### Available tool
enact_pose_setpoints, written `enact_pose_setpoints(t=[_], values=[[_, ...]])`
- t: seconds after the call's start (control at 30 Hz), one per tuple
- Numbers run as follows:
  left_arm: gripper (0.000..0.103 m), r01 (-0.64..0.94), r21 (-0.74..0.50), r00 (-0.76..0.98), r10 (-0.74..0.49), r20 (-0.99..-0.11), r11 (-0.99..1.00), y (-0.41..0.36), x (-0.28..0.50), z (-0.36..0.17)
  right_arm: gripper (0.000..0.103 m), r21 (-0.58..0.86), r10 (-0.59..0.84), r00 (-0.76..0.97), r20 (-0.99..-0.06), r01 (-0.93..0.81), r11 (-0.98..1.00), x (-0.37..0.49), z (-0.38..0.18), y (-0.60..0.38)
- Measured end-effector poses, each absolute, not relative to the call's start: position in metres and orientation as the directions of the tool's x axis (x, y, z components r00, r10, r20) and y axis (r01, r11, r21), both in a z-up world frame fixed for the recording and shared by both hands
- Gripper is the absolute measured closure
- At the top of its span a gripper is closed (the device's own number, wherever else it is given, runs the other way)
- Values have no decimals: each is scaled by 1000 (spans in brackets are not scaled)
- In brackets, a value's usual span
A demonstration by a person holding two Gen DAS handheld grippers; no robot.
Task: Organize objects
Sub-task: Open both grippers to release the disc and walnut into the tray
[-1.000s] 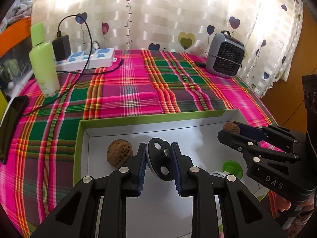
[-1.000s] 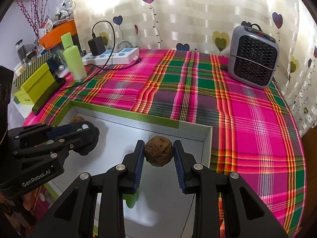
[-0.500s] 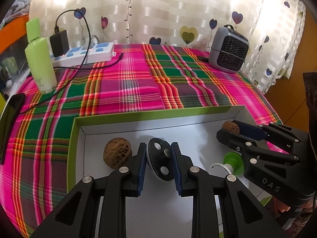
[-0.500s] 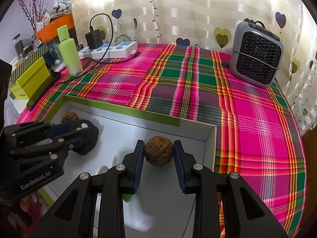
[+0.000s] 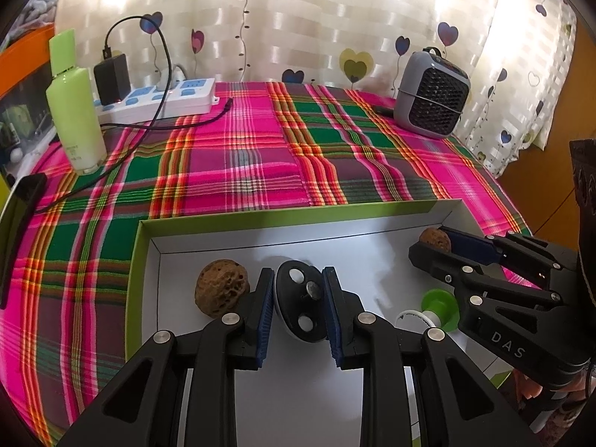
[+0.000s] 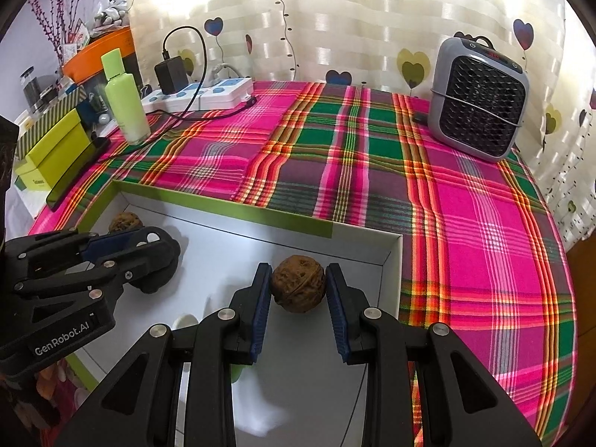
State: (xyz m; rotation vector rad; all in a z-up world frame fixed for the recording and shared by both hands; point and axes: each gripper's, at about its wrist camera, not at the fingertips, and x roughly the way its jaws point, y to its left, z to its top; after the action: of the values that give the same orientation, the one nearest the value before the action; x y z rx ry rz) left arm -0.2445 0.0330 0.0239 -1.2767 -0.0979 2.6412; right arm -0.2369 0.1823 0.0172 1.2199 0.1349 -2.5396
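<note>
A white box with a green rim lies on the plaid cloth. My left gripper reaches into it, its jaws opening, the pads still touching a black oval disc with white spots just over the floor. A loose walnut lies right beside its left finger. My right gripper is shut on a second walnut, low near the box's far right corner. In that view the left gripper sits at the left, with the loose walnut behind it.
A green and white knob lies in the box under my right gripper. At the back of the table stand a grey heater, a power strip with a charger and a green bottle. A phone lies at the left edge.
</note>
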Motion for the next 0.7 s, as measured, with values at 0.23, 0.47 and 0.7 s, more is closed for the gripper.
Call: enact_pose_setpoints(t=[0.23, 0.47, 0.7], values=[[77, -157, -155, -599, 219, -771, -975, 32, -245, 23, 72, 74, -257, -581, -772, 319, -945, -237, 18, 184], [72, -156, -152, -602, 216, -768, -976, 32, -244, 24, 65, 80, -260, -585, -768, 315, -946, -237, 20, 184], [66, -157, -155, -613, 219, -759, -975, 30, -240, 29, 58, 83, -259, -593, -763, 308, -948, -234, 23, 185]])
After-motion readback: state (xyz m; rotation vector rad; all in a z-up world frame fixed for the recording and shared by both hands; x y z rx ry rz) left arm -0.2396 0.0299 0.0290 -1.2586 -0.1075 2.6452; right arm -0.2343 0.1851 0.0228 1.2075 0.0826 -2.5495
